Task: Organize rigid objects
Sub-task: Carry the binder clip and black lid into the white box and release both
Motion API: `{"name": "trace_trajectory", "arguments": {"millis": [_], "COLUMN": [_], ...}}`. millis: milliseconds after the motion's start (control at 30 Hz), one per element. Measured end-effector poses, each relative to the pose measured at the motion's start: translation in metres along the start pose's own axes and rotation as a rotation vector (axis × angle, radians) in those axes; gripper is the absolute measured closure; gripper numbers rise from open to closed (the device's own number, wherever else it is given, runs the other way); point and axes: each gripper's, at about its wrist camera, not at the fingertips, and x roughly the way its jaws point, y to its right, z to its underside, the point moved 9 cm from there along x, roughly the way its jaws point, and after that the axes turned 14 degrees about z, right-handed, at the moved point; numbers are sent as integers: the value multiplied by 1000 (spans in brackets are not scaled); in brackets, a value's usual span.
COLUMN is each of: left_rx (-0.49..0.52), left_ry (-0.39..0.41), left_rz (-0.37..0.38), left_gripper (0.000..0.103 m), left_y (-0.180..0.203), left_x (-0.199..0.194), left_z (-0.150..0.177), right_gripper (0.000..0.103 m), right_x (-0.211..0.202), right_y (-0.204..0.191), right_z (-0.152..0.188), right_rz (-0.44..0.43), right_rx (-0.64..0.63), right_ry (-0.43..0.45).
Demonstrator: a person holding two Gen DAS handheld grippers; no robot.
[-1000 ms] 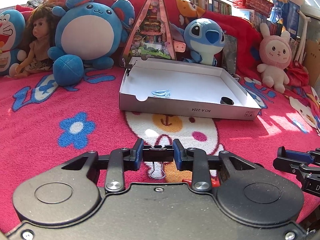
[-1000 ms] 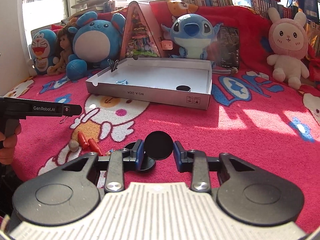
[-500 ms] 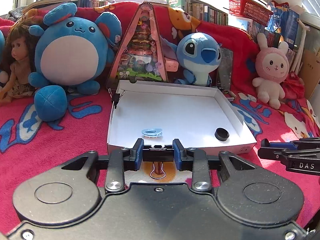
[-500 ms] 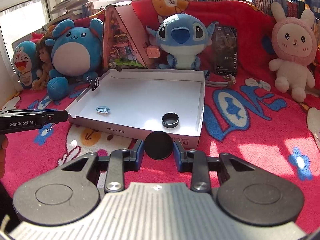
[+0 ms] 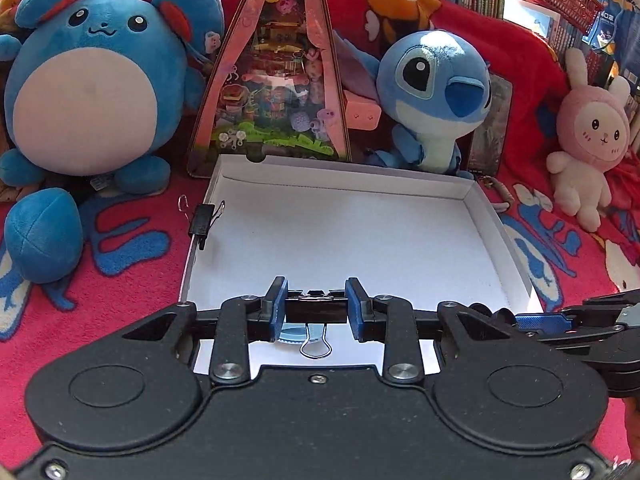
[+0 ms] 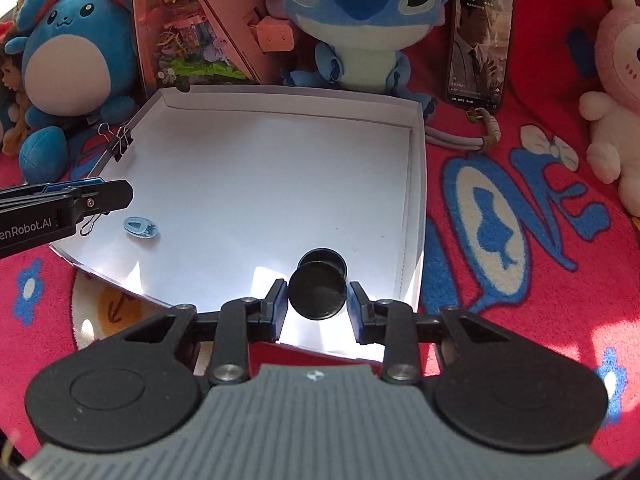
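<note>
A red patterned blanket [image 6: 520, 208] covers the whole surface and carries everything. At its far edge sit the big round blue plush [image 5: 92, 80], a triangular pink toy box [image 5: 280, 80], the blue Stitch plush [image 6: 352, 12], a pink bunny plush [image 5: 588, 140] and a phone [image 6: 478, 40] leaning upright beside Stitch.

In the middle of the blanket lies a shallow white cardboard tray [image 6: 416, 184], open side up. A black binder clip [image 5: 202, 220] is clamped on its left wall, toward the far corner. Inside, near the tray's near left corner, a small light-blue clip [image 6: 140, 227] lies flat. Near the near right corner a black cap [image 6: 323, 258] rests on the tray floor.

The left gripper [image 5: 316, 308] hangs over the tray's near edge, its blue pads pinching a second black binder clip [image 5: 316, 307] across its body, wire handle hanging below. From the right wrist view the same gripper comes in from the left over the tray's near left corner.

The right gripper [image 6: 318, 300] hangs above the tray's near right corner, its jaws closed on a black round lid [image 6: 318, 296] held on edge, directly above and just before the black cap.
</note>
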Motion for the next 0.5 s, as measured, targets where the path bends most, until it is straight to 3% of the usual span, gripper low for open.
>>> {"name": "trace_trajectory", "arguments": {"millis": [500], "left_rx": [22], "left_ry": [-54], "left_rz": [-66], "left_gripper": [74], "left_y": [-17], "left_x": [29], "left_z": [-2], "right_gripper": [65], "right_x": [19], "right_y": [-7], "right_z": [-12], "right_rz": [45], "right_rx": [-19], "right_ry": [-47]}}
